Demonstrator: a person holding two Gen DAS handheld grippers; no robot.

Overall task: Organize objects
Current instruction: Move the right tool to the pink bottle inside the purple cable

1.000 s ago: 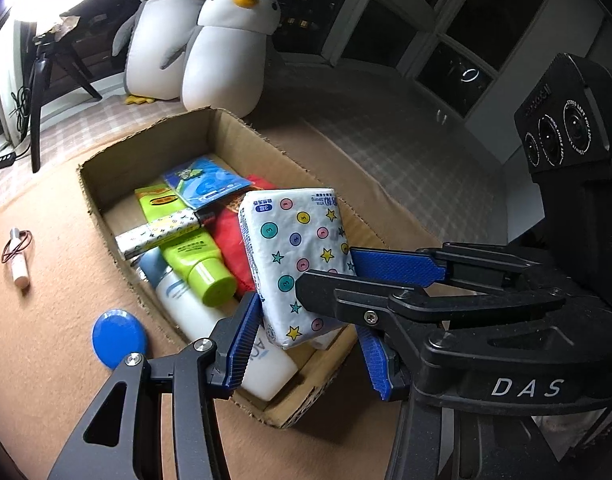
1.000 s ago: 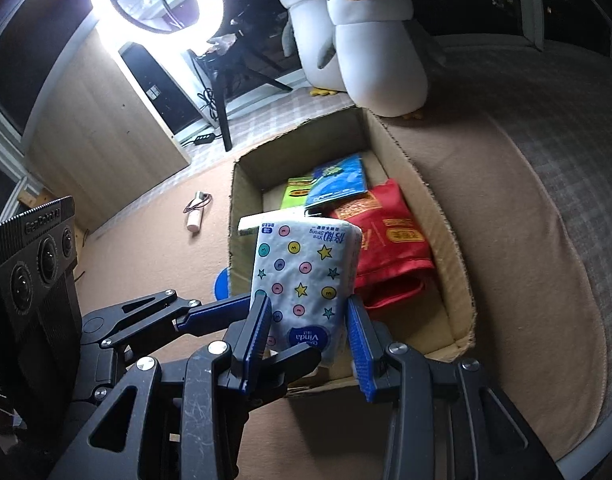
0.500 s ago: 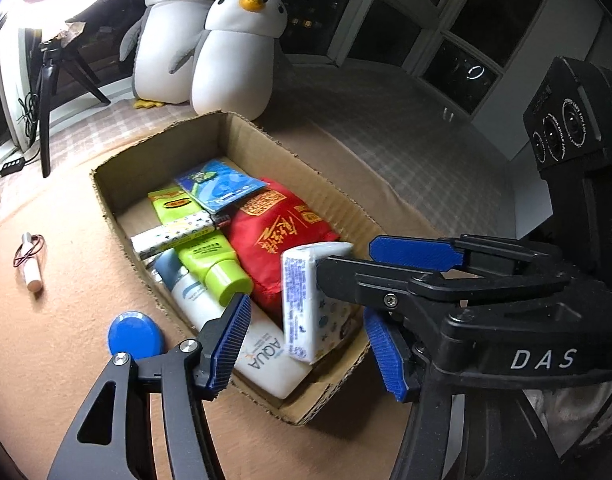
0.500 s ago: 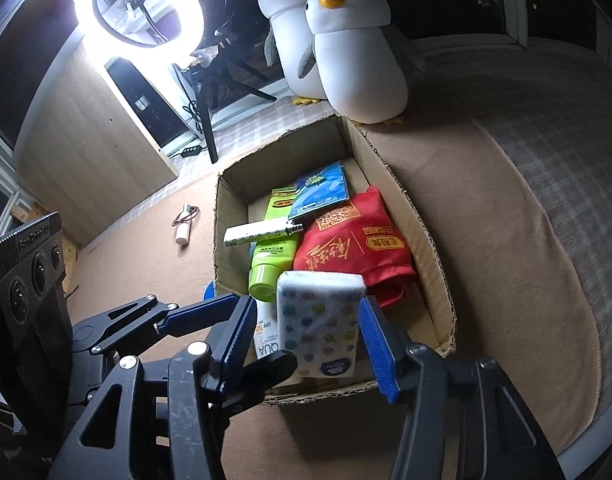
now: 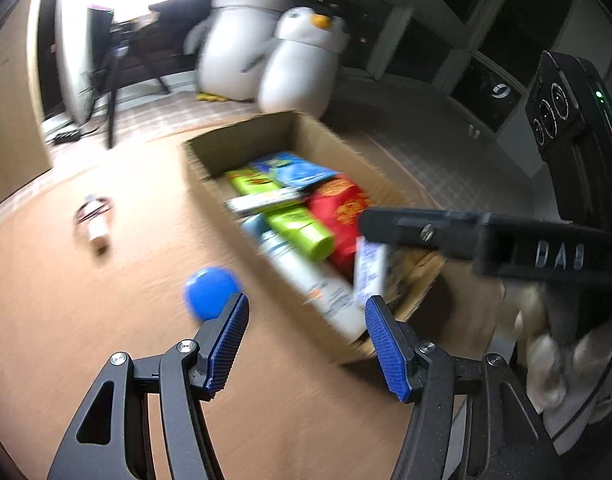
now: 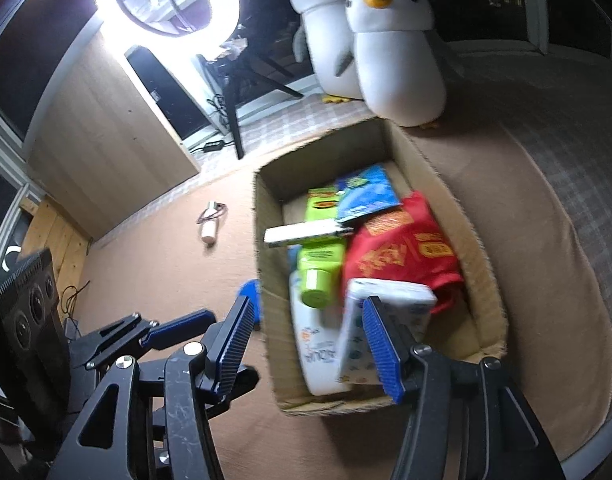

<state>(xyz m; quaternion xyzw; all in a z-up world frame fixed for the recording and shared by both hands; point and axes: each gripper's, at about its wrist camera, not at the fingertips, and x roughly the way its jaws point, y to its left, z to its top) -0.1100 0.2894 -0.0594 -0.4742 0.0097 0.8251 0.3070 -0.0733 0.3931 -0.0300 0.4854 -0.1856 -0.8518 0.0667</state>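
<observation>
A cardboard box (image 6: 449,184) stands on the brown mat; it also shows in the left wrist view (image 5: 242,140). It holds a red pouch (image 6: 401,252), a green tube (image 6: 317,268), a white bottle (image 6: 313,344), blue and green packets and a star-patterned tissue pack (image 6: 389,300) at its near end, also seen edge-on in the left wrist view (image 5: 369,268). My right gripper (image 6: 306,344) is open and empty just in front of the box. My left gripper (image 5: 306,344) is open and empty, left of the box's near corner. A blue lid (image 5: 210,292) lies beside the box.
Two plush penguins (image 6: 393,52) sit behind the box. A ring light on a tripod (image 6: 166,0) stands at the back left. A small white item with a cord (image 6: 210,224) lies on the mat left of the box.
The tissue pack was held up between the right gripper's fingers, then set down in the box's near end. Both grippers have pulled back and to the left, open.
</observation>
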